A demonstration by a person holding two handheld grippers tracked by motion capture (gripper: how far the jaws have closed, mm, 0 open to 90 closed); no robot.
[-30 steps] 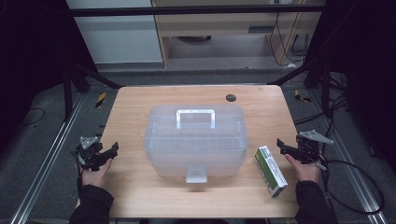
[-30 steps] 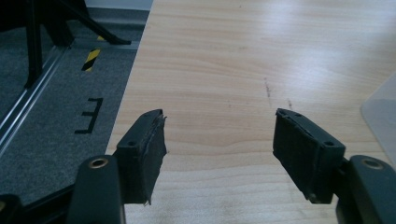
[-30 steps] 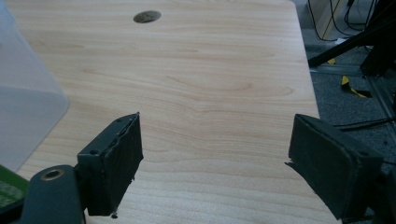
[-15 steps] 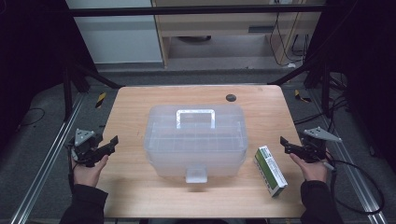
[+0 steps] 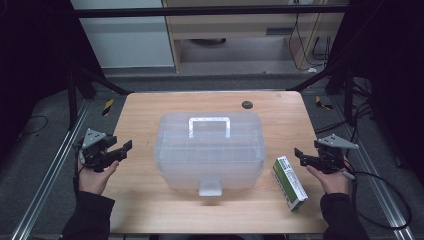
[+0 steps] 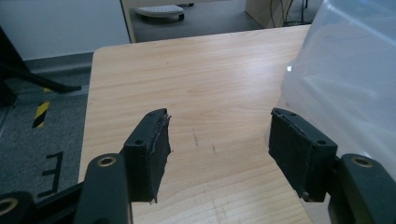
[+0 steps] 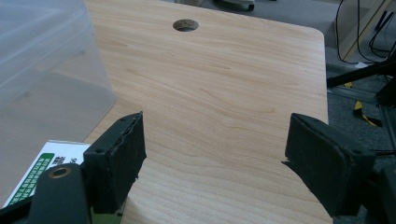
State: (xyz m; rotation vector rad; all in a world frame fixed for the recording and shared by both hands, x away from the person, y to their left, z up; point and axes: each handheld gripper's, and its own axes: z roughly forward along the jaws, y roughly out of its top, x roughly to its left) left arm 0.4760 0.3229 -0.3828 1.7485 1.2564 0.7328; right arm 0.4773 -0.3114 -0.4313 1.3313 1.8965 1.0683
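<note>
A translucent plastic case (image 5: pixel 210 150) with a white handle stands shut in the middle of the wooden table (image 5: pixel 145 115). A green and white carton (image 5: pixel 289 182) lies flat to the right of the case. My left gripper (image 5: pixel 125 148) hovers over the table's left edge, open and empty, pointing toward the case. In the left gripper view its jaws (image 6: pixel 219 121) stand wide over bare wood, with the case (image 6: pixel 345 84) at the right. My right gripper (image 5: pixel 298 155) hovers just right of the carton, open and empty. In the right gripper view (image 7: pixel 217 126) the carton (image 7: pixel 42 168) lies behind the left jaw.
A round cable hole (image 5: pixel 247 104) sits near the table's far edge, also visible as a hole (image 7: pixel 185 25) in the right gripper view. Black frame posts and floor rails flank the table. A cable trails from the right gripper. Bare wood lies on both sides of the case.
Both hands have lifted a little off the table, the left more than the right. The case and the carton have not moved.
</note>
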